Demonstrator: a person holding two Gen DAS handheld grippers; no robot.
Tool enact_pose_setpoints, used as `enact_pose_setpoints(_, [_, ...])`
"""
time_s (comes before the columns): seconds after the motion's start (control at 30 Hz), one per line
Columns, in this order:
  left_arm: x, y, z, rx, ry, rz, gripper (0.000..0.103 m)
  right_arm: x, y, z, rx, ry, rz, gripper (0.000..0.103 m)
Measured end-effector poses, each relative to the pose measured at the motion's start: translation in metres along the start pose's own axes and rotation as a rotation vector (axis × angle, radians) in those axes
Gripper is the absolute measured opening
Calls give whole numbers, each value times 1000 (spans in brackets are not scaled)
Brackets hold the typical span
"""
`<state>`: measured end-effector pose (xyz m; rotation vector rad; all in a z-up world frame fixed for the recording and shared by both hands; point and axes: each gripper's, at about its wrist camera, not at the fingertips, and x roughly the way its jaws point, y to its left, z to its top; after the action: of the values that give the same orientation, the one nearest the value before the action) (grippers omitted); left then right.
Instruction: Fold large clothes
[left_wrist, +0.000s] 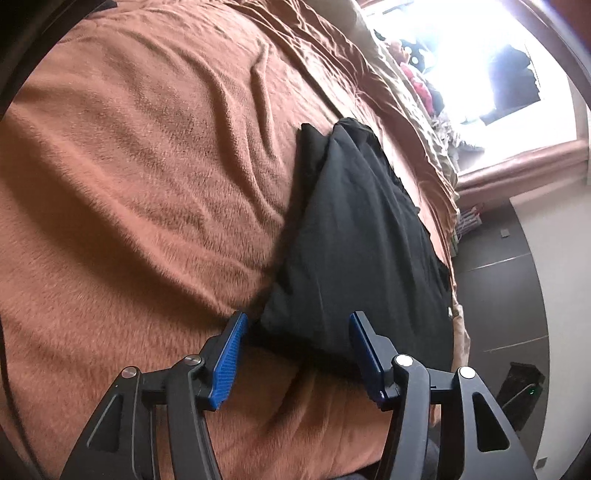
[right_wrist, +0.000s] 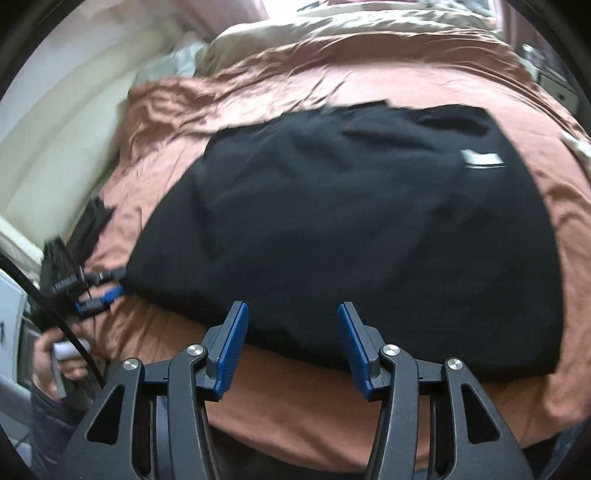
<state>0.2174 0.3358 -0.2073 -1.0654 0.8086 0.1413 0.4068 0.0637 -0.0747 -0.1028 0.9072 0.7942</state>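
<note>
Black garment on a rust-brown bed

Black folded garment (right_wrist: 351, 236) lies flat on the rust-brown blanket (left_wrist: 129, 184) of the bed, a white label (right_wrist: 482, 159) near its far corner. Left hand-held gripper (left_wrist: 297, 321) and right hand-held gripper (right_wrist: 293, 312) both stand released, blue pads (right_wrist: 232, 350) spread at the garment's near edge, grasping nothing.

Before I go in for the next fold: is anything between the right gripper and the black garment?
Nothing visible: the right gripper is open just short of the black garment, only bare brown blanket beneath it.
</note>
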Motion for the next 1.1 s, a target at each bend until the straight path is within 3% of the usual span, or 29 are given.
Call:
enact_pose_setpoints(0.2, [3,4,1,-13,-6,-14,50,44,-1,13,12,32,-88,27])
enact_pose_setpoints(0.6, [-4,9,-3,-100,-27,-30,29,86,-8,75,87,-15,-109,18])
enact_pose_setpoints(0.9, [0,7,0,-123,-8,-35,30,123,-19,123,157,-34,-106,16])
enact_pose_setpoints(1.1, [11,10,4,-184,19,-65,35,144,-30,149,203,-49,-85,7])
